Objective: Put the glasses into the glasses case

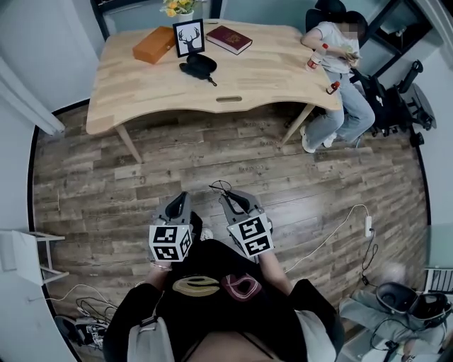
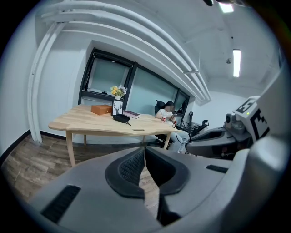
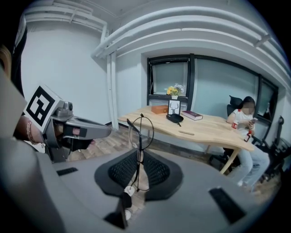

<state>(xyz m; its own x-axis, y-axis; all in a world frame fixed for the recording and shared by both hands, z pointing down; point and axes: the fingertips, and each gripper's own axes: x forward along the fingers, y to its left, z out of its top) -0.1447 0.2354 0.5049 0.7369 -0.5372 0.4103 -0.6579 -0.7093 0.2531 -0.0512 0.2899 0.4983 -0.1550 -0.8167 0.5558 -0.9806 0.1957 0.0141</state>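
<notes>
Right gripper (image 1: 237,200) – jaws closed nearly all the way, black ribbed pads (image 3: 157,170) pinching the thin wire frame of one pair of glasses (image 3: 139,136). Glasses upright and edge-on between the pads, a round lens rim rising past the fingertips, the lower end of the frame down in the slit between the jaws. Left gripper (image 1: 180,201) – jaws drawn together at the tips, only a narrow sliver of floor visible lower down between the pads, nothing gripped. Two grippers in all, held side by side and low above the wooden floor (image 1: 283,191), marker cubes toward the person's body. One glasses case (image 1: 200,65), black, on the pale wooden table (image 1: 269,78) well apart from both grippers, ahead of them across the bare floor; in the right gripper view, directly beyond the raised glasses. Whether open or closed, not discernible at this range. Just beside the case on the table: one framed deer picture (image 1: 189,37), one orange box (image 1: 154,44), one dark red book (image 1: 229,39), and one vase of yellow flowers (image 1: 178,8) at the far edge. At the table's right end, one seated person (image 1: 336,78) with two small red-marked bottles (image 1: 316,59) close at hand.
</notes>
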